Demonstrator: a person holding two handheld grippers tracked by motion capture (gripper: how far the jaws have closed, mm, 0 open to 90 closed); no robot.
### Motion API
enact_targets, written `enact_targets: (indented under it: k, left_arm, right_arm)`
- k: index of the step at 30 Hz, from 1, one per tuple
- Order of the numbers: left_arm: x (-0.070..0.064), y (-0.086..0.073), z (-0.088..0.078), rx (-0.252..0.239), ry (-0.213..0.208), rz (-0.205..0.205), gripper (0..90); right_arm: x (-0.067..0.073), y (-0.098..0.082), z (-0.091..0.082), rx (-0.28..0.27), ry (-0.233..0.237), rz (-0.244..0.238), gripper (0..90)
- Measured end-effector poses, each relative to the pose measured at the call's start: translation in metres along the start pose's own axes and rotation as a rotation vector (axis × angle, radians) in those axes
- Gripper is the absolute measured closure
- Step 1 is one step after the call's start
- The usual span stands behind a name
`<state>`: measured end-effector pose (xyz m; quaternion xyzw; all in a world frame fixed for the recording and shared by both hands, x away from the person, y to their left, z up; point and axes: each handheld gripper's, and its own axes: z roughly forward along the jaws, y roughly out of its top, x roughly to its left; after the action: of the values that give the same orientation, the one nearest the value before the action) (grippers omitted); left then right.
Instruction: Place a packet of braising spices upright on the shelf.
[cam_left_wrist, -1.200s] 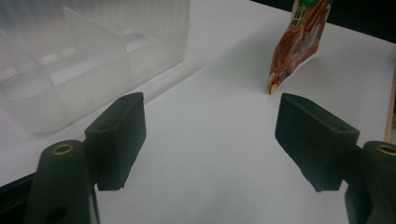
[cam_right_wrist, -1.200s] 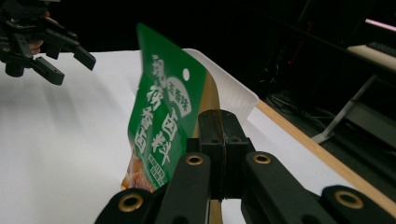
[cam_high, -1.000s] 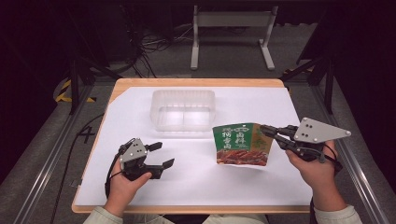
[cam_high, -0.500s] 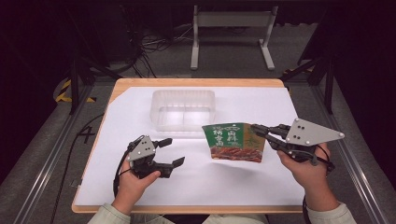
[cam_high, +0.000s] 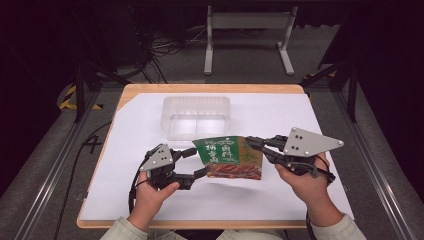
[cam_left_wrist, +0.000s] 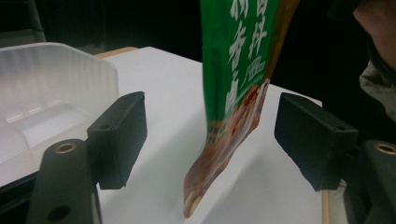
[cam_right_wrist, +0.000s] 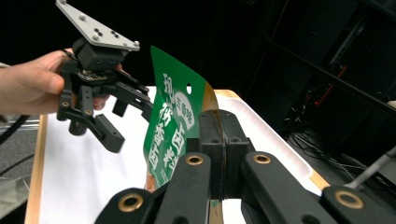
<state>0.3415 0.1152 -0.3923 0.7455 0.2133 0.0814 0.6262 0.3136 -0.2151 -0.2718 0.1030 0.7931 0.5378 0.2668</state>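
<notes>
The flat food pouch is green on top with white letters, and orange-brown below. The see-through plastic tray looks milky white. The wooden bench has a white sheet. Both jaws are black.

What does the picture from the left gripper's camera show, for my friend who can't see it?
A green and orange snack packet hangs upright between the two wide-open black jaws of the left hand-held gripper, touching neither. Below is a white table, with a clear plastic tray at the left.
</notes>
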Motion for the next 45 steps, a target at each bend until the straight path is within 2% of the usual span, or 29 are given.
enact_targets:
  k: [7,11,13,14,18,23,28,29,32,34,37,42,45]
  left_arm:
    - [0.002,0.001,0.002,-0.023,-0.019,0.003,37.0]
    - [0.002,0.001,0.002,-0.044,-0.062,0.014,48.6]
    - [0.001,0.001,0.002,-0.049,-0.067,0.02,55.7]
    - [0.001,0.001,0.001,-0.041,-0.064,0.035,58.2]
    - [0.002,0.0,-0.001,-0.028,-0.062,0.029,74.0]
    - [0.002,0.0,-0.004,-0.005,-0.089,-0.001,83.7]
    - [0.001,0.003,-0.007,0.023,-0.101,-0.013,86.5]
    - [0.001,0.004,-0.009,0.037,-0.109,-0.016,87.1]
    - [0.003,0.004,-0.012,0.047,-0.107,-0.002,88.0]
    - [0.003,0.004,-0.014,0.044,-0.107,-0.006,88.3]
    - [0.004,0.006,-0.018,0.036,-0.114,-0.001,88.4]
    - [0.005,0.01,-0.024,0.018,-0.12,-0.006,88.5]
    - [0.006,0.013,-0.028,0.001,-0.117,-0.002,88.5]
  right_arm:
    - [0.006,0.0,0.013,-0.008,0.023,0.004,90.0]
    - [0.007,-0.003,0.017,-0.029,0.035,0.027,90.0]
    - [0.008,-0.004,0.019,-0.033,0.04,0.035,90.0]
    - [0.008,-0.005,0.02,-0.035,0.041,0.036,90.0]
    - [0.009,-0.006,0.023,-0.037,0.047,0.035,90.0]
    - [0.009,-0.009,0.026,-0.04,0.047,0.046,90.0]
    - [0.008,-0.011,0.027,-0.047,0.045,0.044,89.5]
    - [0.007,-0.011,0.028,-0.045,0.044,0.038,86.9]
    - [0.005,-0.014,0.028,-0.051,0.0,-0.008,73.3]
    - [0.004,-0.016,0.031,-0.039,-0.012,-0.018,59.5]
    - [0.002,-0.022,0.036,-0.03,0.005,-0.018,44.3]
    - [0.001,-0.036,0.045,-0.026,0.059,-0.033,34.4]
    - [-0.001,-0.045,0.049,-0.033,0.086,-0.033,33.0]
